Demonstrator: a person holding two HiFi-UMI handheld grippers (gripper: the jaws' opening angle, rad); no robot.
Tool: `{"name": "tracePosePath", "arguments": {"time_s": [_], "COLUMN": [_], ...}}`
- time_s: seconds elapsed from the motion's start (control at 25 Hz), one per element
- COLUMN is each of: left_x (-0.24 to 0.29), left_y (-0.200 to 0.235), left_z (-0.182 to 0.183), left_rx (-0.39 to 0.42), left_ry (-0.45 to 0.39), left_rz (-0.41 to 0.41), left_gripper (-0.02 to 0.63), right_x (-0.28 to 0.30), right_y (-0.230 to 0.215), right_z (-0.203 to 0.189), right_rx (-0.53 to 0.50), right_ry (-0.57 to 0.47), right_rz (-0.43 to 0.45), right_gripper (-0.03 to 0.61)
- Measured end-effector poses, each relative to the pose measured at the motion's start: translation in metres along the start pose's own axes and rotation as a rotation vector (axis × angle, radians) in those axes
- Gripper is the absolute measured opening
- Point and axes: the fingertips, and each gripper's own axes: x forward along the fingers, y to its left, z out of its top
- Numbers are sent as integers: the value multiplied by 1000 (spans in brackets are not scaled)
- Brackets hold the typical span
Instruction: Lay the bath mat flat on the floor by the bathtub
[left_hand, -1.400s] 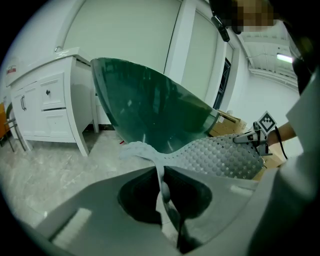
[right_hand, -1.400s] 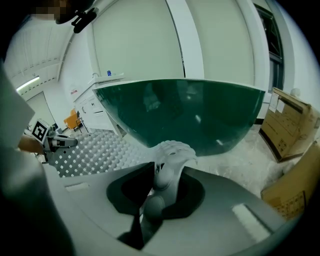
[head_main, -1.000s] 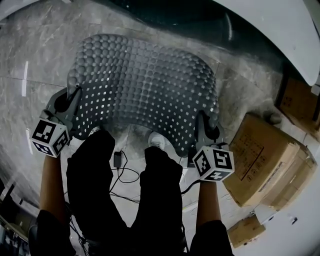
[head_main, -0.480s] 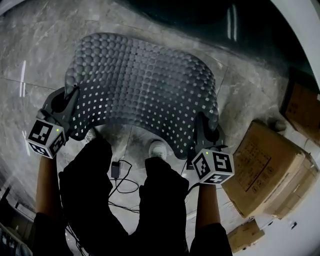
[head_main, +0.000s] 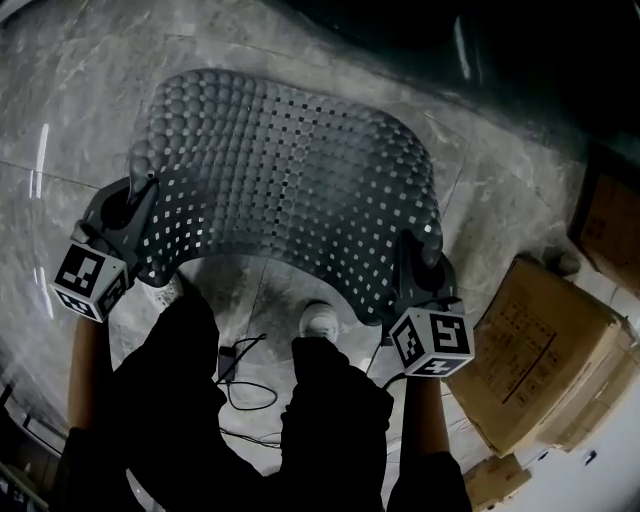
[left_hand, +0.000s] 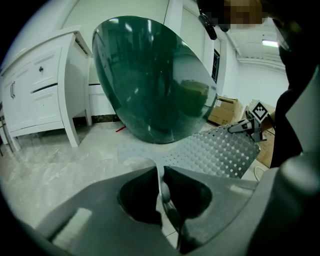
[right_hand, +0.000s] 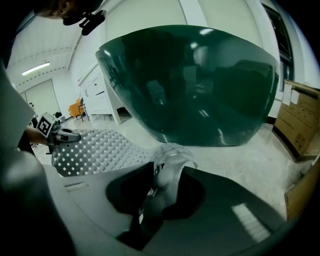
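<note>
The grey bath mat (head_main: 290, 190), studded with bumps and small holes, hangs spread out over the marble floor in front of the dark green bathtub (head_main: 420, 40). My left gripper (head_main: 143, 205) is shut on its near left corner, and my right gripper (head_main: 418, 250) is shut on its near right corner. In the left gripper view the mat's thin edge is pinched between the jaws (left_hand: 161, 180) and the mat (left_hand: 220, 152) stretches right. In the right gripper view the jaws (right_hand: 162, 172) clamp a crumpled corner and the mat (right_hand: 100, 150) runs left. The mat bows upward in the middle.
Cardboard boxes (head_main: 535, 350) are stacked at the right. A person's dark-trousered legs (head_main: 250, 400), a white shoe (head_main: 318, 320) and a cable (head_main: 235, 365) lie just behind the mat. A white cabinet (left_hand: 40, 95) stands left of the tub (left_hand: 150, 80).
Both grippers have sunk toward the floor with the mat still held between them. The mat keeps its spread, arched shape.
</note>
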Motion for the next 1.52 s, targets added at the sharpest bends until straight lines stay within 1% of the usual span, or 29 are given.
{"name": "tracePosePath", "arguments": {"time_s": [0.24, 0.44, 0.6, 0.72, 0.96, 1.08, 1.4, 1.52], "left_x": [6, 17, 25, 26, 32, 34, 43, 47], "left_y": [2, 7, 8, 17, 26, 33, 50, 55], "left_z": [-8, -28, -39, -49, -64, -74, -96, -103], "left_rx": [39, 49, 42, 39, 36, 20, -25, -45], "left_ry": [-5, -12, -13, -13, 8, 8, 30, 40], "left_rz": [-4, 2, 2, 13, 11, 25, 26, 26], "left_gripper": [15, 15, 15, 15, 17, 17, 17, 17], "right_x": [3, 14, 19, 23, 32, 36, 53, 57], "right_y": [-1, -6, -11, -21, -34, -39, -63, -69], "right_z": [-8, -24, -37, -47, -67, -75, -108, -115], "right_rx": [-45, -73, -58, -47, -33, -2, 137, 150], "right_ry": [-5, -14, -16, -17, 0, 2, 22, 31], "right_rz": [6, 1, -6, -18, -31, -34, -56, -64], "right_gripper": [77, 78, 78, 78, 78, 78, 75, 76]}}
